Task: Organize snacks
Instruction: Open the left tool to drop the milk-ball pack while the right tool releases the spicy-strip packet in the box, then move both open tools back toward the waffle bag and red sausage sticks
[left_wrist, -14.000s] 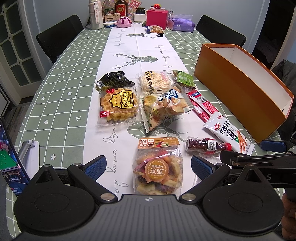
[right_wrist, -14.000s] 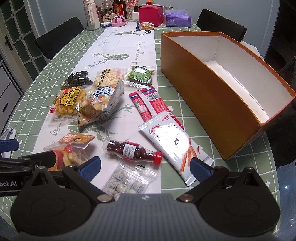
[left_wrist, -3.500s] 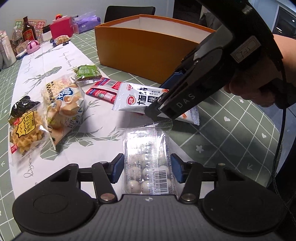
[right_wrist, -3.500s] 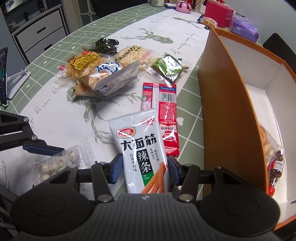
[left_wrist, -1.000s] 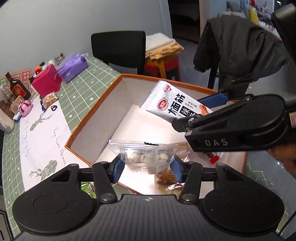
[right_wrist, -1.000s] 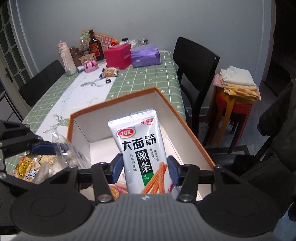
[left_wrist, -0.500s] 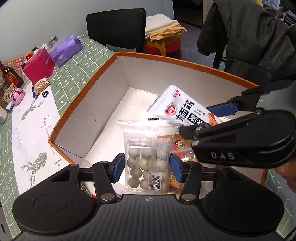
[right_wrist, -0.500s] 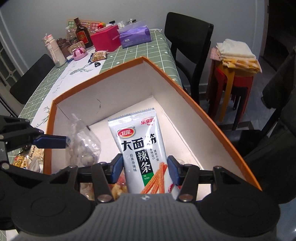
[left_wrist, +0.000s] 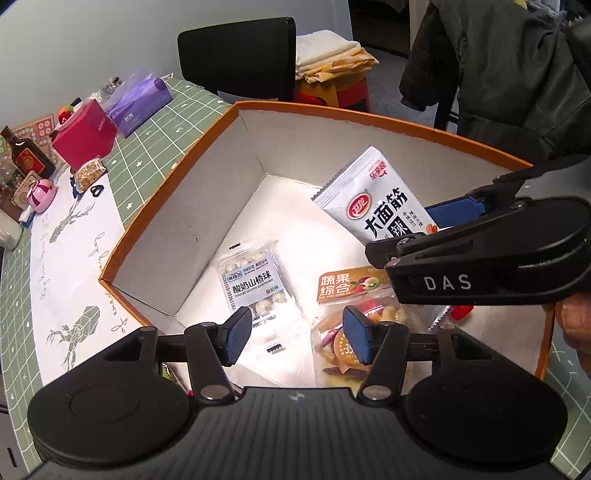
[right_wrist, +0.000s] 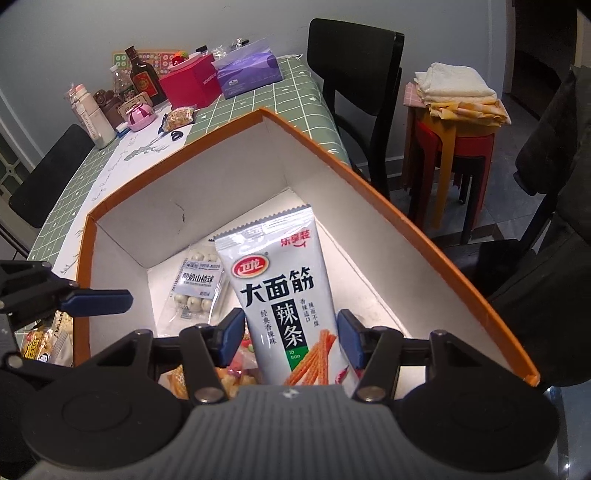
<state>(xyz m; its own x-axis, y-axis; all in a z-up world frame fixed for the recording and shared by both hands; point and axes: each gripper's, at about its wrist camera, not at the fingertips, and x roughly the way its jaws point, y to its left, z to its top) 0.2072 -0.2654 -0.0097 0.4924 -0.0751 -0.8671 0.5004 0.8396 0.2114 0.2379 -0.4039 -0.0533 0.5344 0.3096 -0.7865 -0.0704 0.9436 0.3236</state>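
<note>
The orange box (left_wrist: 166, 192) with white inside stands on the table; it also shows in the right wrist view (right_wrist: 369, 184). The clear pack of white hawthorn balls (left_wrist: 255, 282) lies loose on the box floor, also in the right wrist view (right_wrist: 197, 286). My left gripper (left_wrist: 297, 334) is open and empty just above it. My right gripper (right_wrist: 291, 338) is shut on the white spicy-strip packet (right_wrist: 286, 299) and holds it over the box; the packet also shows in the left wrist view (left_wrist: 376, 201). A mixed fruit-chip bag (left_wrist: 351, 295) lies in the box.
Other snack packs (right_wrist: 40, 343) lie on the table left of the box. A red box (left_wrist: 83, 138), a purple tissue pack (left_wrist: 138, 99) and bottles stand at the table's far end. A black chair (right_wrist: 354, 74) and stacked stools (right_wrist: 450, 147) are beyond the table.
My left gripper has opened and the hawthorn ball pack has dropped onto the box floor. My right gripper has kept hold of the spicy-strip packet, now lower over the box.
</note>
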